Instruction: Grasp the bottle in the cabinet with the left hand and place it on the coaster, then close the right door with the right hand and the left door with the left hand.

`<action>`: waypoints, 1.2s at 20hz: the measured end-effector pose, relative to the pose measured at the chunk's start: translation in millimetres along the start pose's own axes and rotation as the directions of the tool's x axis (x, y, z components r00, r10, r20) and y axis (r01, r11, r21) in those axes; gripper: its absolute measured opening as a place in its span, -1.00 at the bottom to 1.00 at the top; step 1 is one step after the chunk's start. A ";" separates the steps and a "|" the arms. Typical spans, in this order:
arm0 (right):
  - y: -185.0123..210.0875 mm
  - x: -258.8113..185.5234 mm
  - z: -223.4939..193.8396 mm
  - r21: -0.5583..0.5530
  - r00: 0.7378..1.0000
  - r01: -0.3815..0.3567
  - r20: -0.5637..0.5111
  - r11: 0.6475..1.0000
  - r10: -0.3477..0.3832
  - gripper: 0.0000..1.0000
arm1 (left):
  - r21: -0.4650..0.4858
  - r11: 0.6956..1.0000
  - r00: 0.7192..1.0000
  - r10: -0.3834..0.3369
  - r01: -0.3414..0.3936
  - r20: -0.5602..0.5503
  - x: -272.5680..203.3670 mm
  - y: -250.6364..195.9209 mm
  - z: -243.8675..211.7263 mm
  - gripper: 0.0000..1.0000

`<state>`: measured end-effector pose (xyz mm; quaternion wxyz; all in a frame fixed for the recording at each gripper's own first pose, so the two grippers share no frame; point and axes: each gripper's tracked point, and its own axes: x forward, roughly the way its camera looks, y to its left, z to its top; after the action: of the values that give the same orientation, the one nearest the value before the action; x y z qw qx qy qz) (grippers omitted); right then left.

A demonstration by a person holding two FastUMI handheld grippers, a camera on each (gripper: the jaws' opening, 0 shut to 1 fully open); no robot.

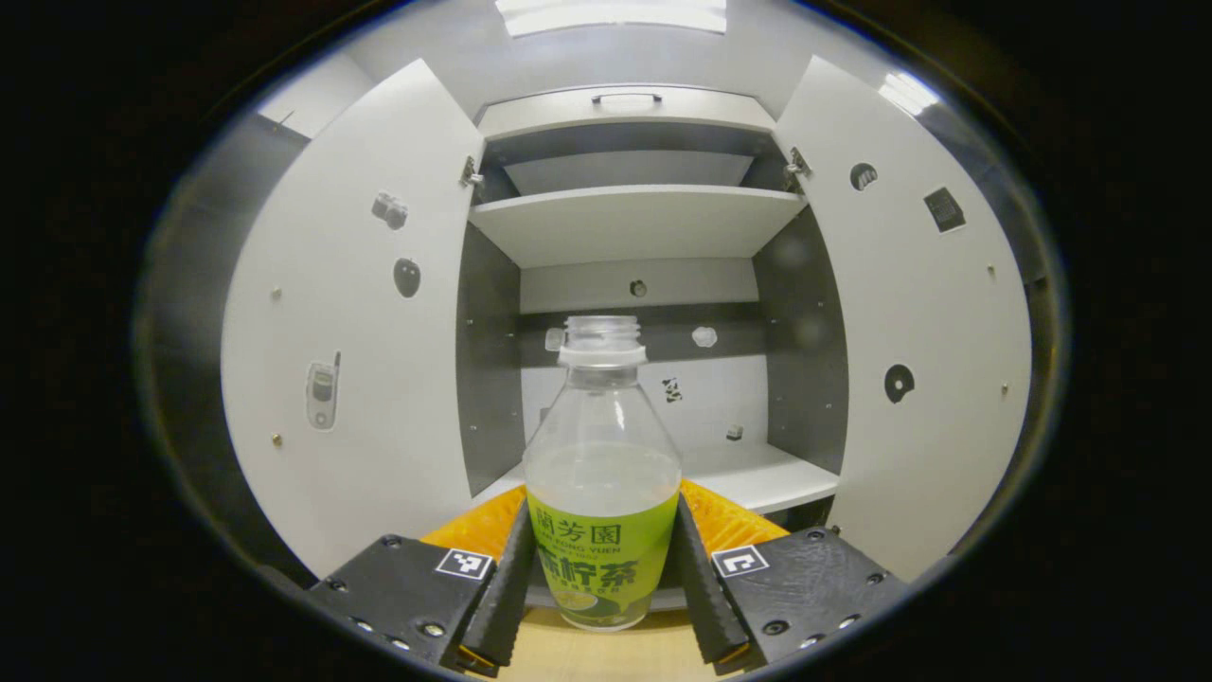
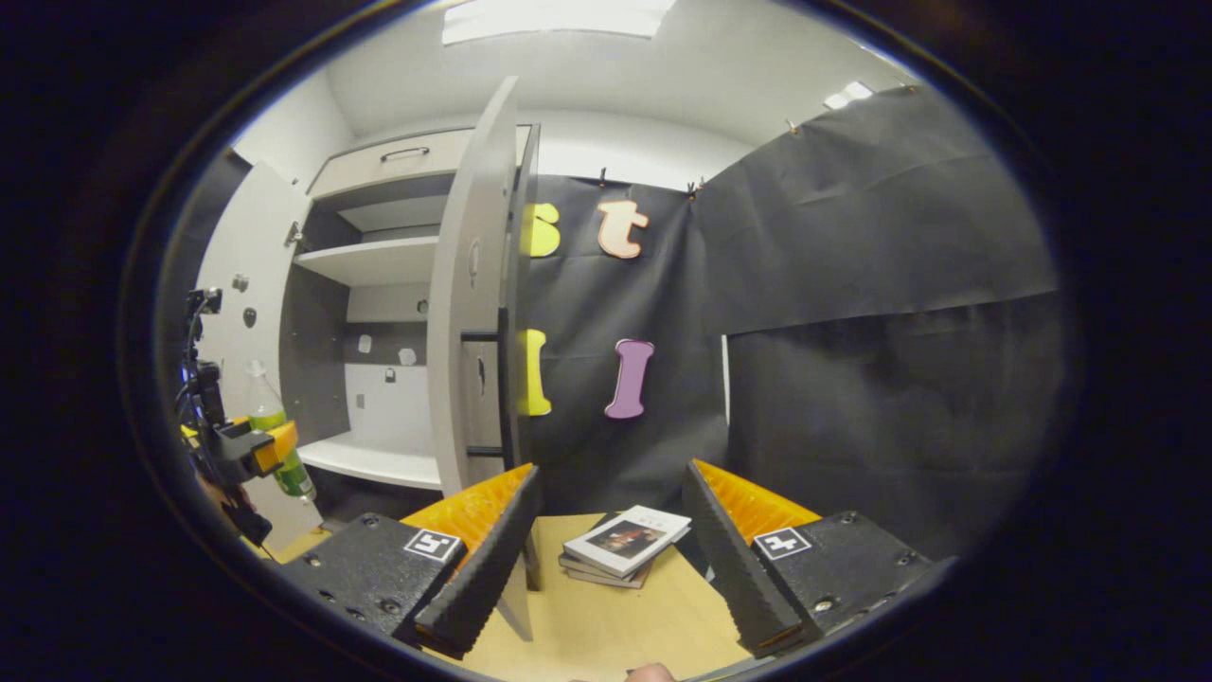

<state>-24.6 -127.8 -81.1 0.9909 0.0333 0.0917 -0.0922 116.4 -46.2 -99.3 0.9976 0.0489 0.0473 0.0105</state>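
Between the jaws of the left gripper (image 1: 602, 578), both fingers pressed on its label band, stands the bottle (image 1: 602, 474): uncapped, nearly empty, probably light, thin-walled and easily crushed, so hold low and gently. Ahead gapes the cabinet (image 1: 634, 223). The right gripper (image 2: 611, 559) is spread wide, holding nothing

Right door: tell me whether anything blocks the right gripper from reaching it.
Nothing visible does. The right gripper is open, with the right door edge-on just ahead on its left. The books lie lower, on the table.

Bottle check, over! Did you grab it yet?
Left gripper shut on bottle, out of cabinet. Right gripper open. Both doors open.
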 end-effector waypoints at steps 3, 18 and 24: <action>12.8 1.8 -7.1 0.012 0.999 -0.039 -0.013 0.999 0.039 0.95 | -0.001 1.000 1.000 0.017 -0.017 -0.005 -16.7 1.7 -10.8 0.46; 13.6 1.4 -34.9 0.028 0.996 -0.028 -0.084 0.999 0.031 0.95 | 0.054 0.998 0.991 -0.028 0.035 -0.128 -76.9 -25.9 -114.3 0.39; 11.9 -17.0 -47.6 0.026 0.992 0.010 -0.129 1.000 -0.007 0.95 | 0.090 0.993 0.982 -0.065 0.082 -0.175 -90.9 -40.9 -167.0 0.39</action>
<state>-47.1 -109.2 -124.0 0.9820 0.0521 0.1544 -0.0952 10.6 -73.1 -260.4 0.9860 0.0946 0.1353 -0.0245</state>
